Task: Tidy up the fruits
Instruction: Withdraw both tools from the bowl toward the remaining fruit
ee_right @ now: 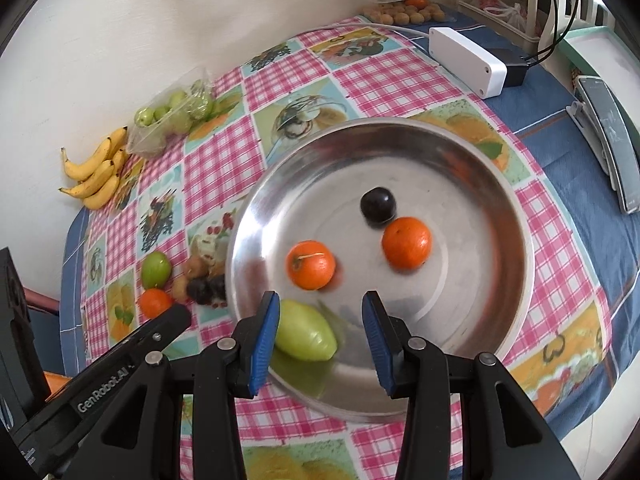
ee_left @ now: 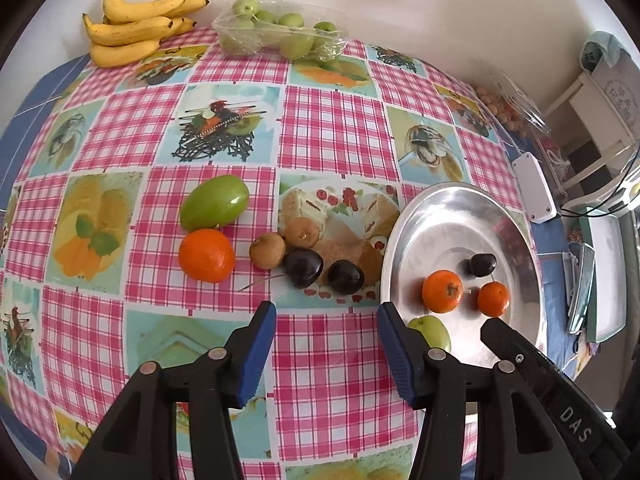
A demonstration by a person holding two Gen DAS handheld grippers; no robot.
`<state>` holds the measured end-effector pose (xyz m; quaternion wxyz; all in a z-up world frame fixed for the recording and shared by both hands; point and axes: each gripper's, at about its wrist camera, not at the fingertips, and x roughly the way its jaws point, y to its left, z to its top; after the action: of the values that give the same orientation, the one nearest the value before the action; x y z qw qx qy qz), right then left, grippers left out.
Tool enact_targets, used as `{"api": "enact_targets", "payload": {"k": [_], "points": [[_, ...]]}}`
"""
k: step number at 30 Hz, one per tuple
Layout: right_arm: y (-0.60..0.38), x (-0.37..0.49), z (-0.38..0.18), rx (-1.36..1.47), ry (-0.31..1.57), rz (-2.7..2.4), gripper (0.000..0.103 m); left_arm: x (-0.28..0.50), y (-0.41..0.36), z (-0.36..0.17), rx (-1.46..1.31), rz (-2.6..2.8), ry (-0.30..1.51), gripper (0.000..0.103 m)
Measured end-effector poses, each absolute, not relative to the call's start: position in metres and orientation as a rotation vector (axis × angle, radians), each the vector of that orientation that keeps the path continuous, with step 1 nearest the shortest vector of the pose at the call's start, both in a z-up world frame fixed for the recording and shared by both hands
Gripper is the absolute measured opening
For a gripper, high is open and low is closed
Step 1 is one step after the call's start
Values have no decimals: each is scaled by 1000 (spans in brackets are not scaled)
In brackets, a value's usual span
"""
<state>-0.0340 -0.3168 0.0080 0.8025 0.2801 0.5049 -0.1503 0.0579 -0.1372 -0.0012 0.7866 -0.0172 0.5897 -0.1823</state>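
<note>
The left tool [ee_left: 326,312] hangs with jaws apart and empty, loose fruit [ee_left: 304,266] just beyond on the bench [ee_left: 328,128]. The right tool [ee_right: 318,306], also apart, hovers over the metal plate [ee_right: 516,216], a green fruit [ee_right: 306,336] beside its left pad.

Bare tabletop [ee_left: 328,132] is lying open across the frame's middle; loose fruit cluster [ee_left: 280,252] is crowding lower centre, and the metal plate [ee_left: 404,236], lower right, seemingly is blocking passage beside it.
</note>
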Motion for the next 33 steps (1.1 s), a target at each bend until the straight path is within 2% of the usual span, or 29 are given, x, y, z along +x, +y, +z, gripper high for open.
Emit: {"api": "enact_targets", "payload": {"k": [16,18,21,25,29,33], "points": [[-311,-26,6,583,1101,-301,44,59,-127,0,-27,-351,1268,63],[-310,-26,6,581,1103,-298,44,59,-126,0,-24,-344,1266,66],[-308,-24,6,576,1103,-292,51,61,-124,-1,-22,-321,1263,77],[-307,-22,7,569,1103,-287,56,63,-117,-3,-30,-289,1268,83],[-308,-22,7,570,1098,-282,65,65,-111,-5,-30,-245,1255,103],[-307,-21,8,564,1089,-284,67,66,-106,-3,-3,-196,1215,103]]}}
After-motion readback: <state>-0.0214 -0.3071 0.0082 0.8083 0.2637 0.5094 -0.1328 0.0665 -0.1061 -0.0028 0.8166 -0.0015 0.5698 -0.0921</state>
